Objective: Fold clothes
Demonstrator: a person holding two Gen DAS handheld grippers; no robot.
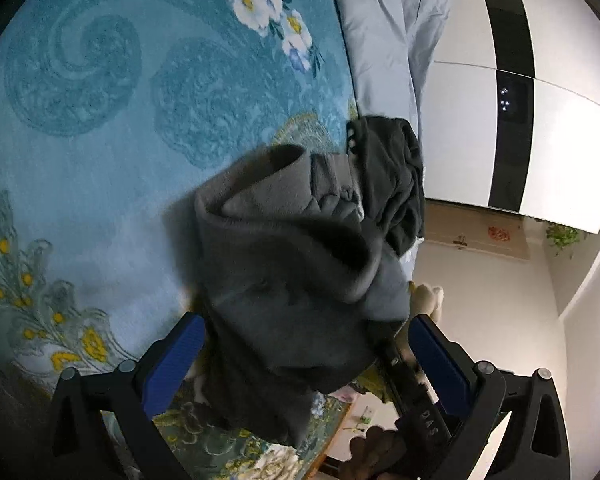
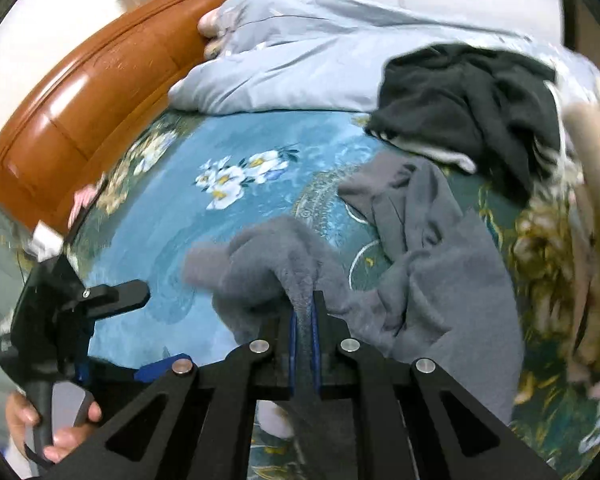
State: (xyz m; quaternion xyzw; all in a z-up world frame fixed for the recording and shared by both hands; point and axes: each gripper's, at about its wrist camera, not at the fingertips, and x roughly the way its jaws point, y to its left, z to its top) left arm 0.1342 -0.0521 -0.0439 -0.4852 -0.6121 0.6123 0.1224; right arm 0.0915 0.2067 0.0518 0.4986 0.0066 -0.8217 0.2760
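Right hand-held gripper [image 2: 304,300] clamped on grey fleece garment [image 2: 420,272], left hand-held gripper [image 1: 306,364] open w/ fleece between pads: soft, floppy, light; best grabbed at edges.

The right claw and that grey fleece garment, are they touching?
Touching. The right wrist view shows the right claw shut on a fold of the grey fleece garment.

The right gripper [image 2: 304,312] has its jaws pressed nearly together. The left gripper [image 1: 306,354] stands wide apart, apparently gripping nothing, its handle in a hand [image 2: 56,428].
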